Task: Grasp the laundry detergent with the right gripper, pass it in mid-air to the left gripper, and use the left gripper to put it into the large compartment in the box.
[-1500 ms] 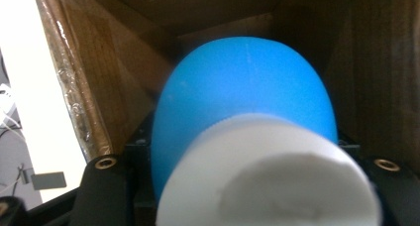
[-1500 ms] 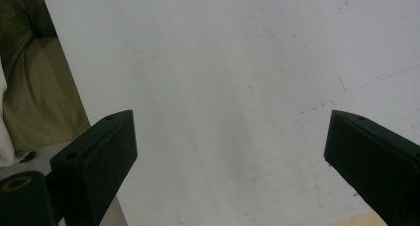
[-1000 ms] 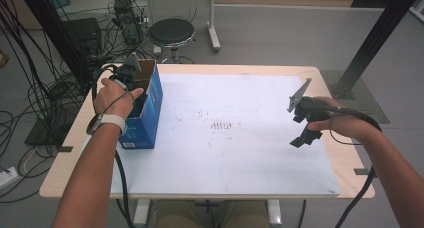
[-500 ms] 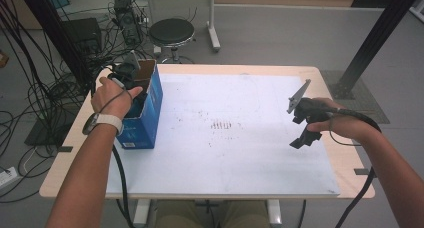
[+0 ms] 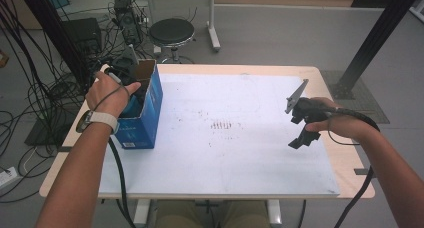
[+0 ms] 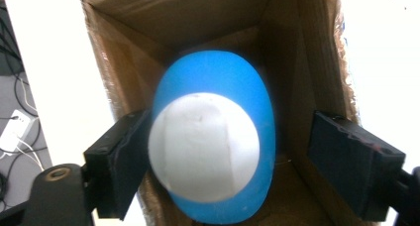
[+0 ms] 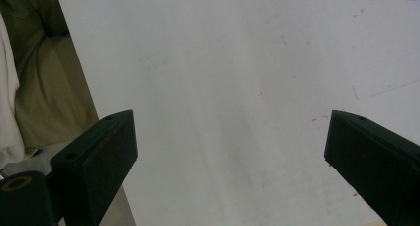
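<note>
step: blue-and-white ball (image 6: 210,146) is being released into the cardboard box (image 5: 150,95) at the tabletop's left edge | left tongs (image 6: 237,171): just opening, 2 jaws flanking the ball, far one clear | right tongs (image 7: 230,161): being held wide, empty, well apart

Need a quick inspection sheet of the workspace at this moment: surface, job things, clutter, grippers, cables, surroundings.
Surface: white sheet over a wooden table, faint reddish marks near the middle.
Job's things: blue cardboard box standing open at the table's left; blue and white egg-shaped object inside it.
Clutter: nothing seen.
Grippers: left gripper reaches into the box, its jaws have just been opening, a gap at one jaw beside the object; right gripper open above the bare sheet.
Cables: a cable trails from each gripper; tangle of black cables on the floor at left.
Surroundings: black stool, grey floor.
</note>
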Motion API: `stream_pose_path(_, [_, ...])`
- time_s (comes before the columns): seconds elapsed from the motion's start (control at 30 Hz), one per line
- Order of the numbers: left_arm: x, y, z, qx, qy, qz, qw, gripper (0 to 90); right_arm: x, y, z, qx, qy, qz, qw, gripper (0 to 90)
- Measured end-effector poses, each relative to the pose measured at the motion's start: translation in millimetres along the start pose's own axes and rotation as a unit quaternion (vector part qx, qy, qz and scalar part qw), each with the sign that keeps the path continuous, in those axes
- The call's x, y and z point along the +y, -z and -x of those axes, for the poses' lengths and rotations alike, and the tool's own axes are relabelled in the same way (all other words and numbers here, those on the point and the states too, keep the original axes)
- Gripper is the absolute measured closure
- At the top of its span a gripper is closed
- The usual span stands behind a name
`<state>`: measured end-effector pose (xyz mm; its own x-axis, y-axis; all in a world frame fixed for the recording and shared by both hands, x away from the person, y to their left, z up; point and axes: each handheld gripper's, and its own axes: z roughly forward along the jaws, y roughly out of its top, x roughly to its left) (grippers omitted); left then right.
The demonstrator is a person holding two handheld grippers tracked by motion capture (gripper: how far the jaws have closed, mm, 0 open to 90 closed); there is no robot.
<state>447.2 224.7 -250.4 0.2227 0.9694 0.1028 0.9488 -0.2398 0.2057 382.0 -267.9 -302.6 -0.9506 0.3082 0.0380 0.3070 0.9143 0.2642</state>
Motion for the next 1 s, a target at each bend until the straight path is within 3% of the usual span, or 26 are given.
stream_pose_path(0.2, [-0.4,12.9,-3.3,-0.004,-0.006,0.004,1.0,13.2,1.7,2.8,-0.7,-0.001,0.002,-0.001,1.0,6.2])
stream_pose_path(0.53, [-0.5,41.6,0.9,-0.021,-0.045,0.026,0.9984,9.1,0.5,8.7,0.1,-0.008,-0.004,0.003,1.0,6.0])
stream_pose_path(0.77, [0.5,66.6,9.7,-0.024,-0.084,0.043,0.9953,9.0,0.0,11.4,0.0,-0.011,-0.005,0.002,0.9999,5.9])
stream_pose_path(1.0, [0.9,93.2,17.4,-0.03,-0.107,0.056,0.9922,8.8,-0.5,17.7,-0.8,-0.017,-0.008,0.004,0.9998,5.9])
